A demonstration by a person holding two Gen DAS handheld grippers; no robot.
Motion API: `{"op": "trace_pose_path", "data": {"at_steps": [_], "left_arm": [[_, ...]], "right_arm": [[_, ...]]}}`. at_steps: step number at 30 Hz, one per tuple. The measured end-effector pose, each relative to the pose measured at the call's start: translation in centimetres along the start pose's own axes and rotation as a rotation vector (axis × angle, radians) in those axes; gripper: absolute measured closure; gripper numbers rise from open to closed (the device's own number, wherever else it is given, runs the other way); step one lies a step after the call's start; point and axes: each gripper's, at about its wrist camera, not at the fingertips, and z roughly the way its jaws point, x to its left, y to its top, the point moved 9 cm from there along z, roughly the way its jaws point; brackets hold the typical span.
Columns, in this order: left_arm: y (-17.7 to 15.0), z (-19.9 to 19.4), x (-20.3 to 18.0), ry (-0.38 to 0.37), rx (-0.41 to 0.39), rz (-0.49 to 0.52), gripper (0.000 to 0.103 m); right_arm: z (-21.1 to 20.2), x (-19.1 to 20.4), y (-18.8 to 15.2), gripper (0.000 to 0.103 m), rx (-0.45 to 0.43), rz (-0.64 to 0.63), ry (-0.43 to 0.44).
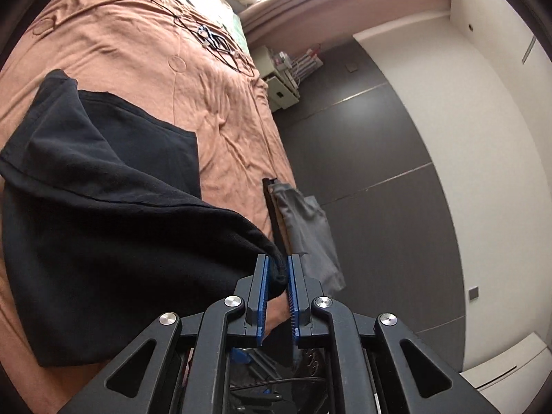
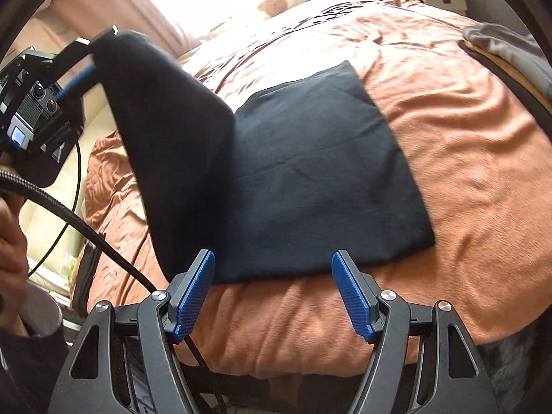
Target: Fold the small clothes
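Our left gripper (image 1: 277, 277) pinches a corner of the black garment (image 2: 310, 172) on the orange bedspread (image 2: 465, 158); right gripper (image 2: 272, 289) gapes empty. Soft, light, floppy: we'd grip hems.

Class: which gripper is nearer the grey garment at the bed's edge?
Left. The left gripper is beside the grey garment; the right gripper is across the bed from it.
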Motion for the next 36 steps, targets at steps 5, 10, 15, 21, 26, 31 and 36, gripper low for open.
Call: {"op": "trace_pose_path", "data": {"at_steps": [5,10,15,21,26,31,36], "left_arm": [[-1.3,1.1,0.6,0.006,0.05,0.004,0.055],[-1.5,-1.0,3.4,0.101,0.002,0.005,0.044],[-1.9,-3.4,8.1,0.235,-0.031,-0.003,0.044],[-3.4,-5.5,13.9,0.338,-0.048,-0.066,0.044],[-4.9,-6.7,17.6,0.381,-0.05,-0.116,0.044],[-6.5,-6.6,20.2,0.414,-0.035,-0.158,0.044],[-7.9,-5.3,22.3,0.429,-0.004,-0.194,0.044]], "right_arm": [[-0.8,-1.8,-0.4,0.034,0.001,0.033,-0.007],[-0.9,-2.8,-0.5,0.034,0.003,0.034,-0.023],[-0.5,-2.7,0.2,0.034,0.018,-0.018,-0.059],[0.6,-2.8,2.1,0.034,0.046,-0.105,-0.108],[1.7,-3.1,3.9,0.044,0.067,-0.114,-0.097],[3.3,-3.4,5.4,0.056,0.085,-0.121,-0.084],[5.5,-3.6,5.3,0.057,0.135,-0.137,-0.101]]}}
